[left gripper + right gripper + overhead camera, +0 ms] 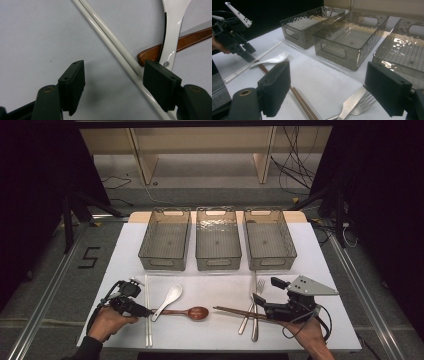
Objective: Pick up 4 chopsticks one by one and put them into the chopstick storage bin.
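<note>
The white chopsticks (110, 41) lay flat on the table (220, 320), a close pair running between the left gripper's (113, 83) spread jaws and passing just inside the right-hand jaw, nothing clamped. Just beyond that same jaw the wooden spoon's (175, 45) handle end and the white ceramic spoon's (172, 27) handle crossed, the white one on top. The right gripper (327, 92) also stood released, its jaws wide; the brown chopsticks (303, 105) ran between them nearer the left-hand jaw, and the knife (350, 103) and fork (364, 102) lay toward the right-hand jaw.

By my judgement the sorting had barely begun: the three clear bins (217, 239) sat empty at the far side, all the cutlery was still on the table, and each piece remained to be picked up and dropped in.

The high view gave the whole row of cutlery and both hands at once. The left gripper view alone showed how closely the jaw sat to the white chopsticks. The right gripper view showed the bins' bare mesh floors and the left gripper farther off.
</note>
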`<act>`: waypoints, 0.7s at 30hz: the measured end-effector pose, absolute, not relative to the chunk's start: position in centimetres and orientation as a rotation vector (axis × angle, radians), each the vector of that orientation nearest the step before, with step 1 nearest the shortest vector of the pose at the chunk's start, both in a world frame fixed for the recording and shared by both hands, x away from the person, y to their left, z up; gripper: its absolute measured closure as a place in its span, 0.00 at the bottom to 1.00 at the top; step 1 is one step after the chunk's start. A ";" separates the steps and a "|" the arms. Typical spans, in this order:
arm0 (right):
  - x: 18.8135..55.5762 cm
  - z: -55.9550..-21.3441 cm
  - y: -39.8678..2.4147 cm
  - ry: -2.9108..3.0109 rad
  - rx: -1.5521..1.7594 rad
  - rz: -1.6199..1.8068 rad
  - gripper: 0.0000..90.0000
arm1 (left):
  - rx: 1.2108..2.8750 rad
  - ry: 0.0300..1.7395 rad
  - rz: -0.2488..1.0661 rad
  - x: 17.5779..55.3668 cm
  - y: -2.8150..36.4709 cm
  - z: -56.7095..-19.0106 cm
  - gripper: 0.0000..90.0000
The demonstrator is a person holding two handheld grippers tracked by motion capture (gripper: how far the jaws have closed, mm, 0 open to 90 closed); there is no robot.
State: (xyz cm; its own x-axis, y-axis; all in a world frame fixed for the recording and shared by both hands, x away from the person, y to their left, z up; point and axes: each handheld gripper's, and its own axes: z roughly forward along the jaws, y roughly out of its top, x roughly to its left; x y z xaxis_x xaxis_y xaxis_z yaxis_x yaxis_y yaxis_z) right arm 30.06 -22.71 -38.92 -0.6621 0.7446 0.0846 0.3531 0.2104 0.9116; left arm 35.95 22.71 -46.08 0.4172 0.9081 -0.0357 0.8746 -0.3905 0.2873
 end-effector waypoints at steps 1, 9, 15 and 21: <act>30.1 -38.9 -22.7 2.118 1.021 1.438 0.24 | 2.417 1.558 0.183 36.0 22.7 -46.1 0.38; 30.1 -38.9 -22.7 2.120 1.023 1.436 0.24 | 2.415 1.563 0.163 36.0 22.8 -46.2 0.39; 30.1 -38.9 -22.7 2.123 1.022 1.433 0.24 | 2.438 1.567 0.164 36.0 22.8 -46.4 0.40; 30.1 -38.9 -22.7 2.123 1.024 1.433 0.24 | 2.445 1.563 0.160 36.0 22.8 -46.4 0.45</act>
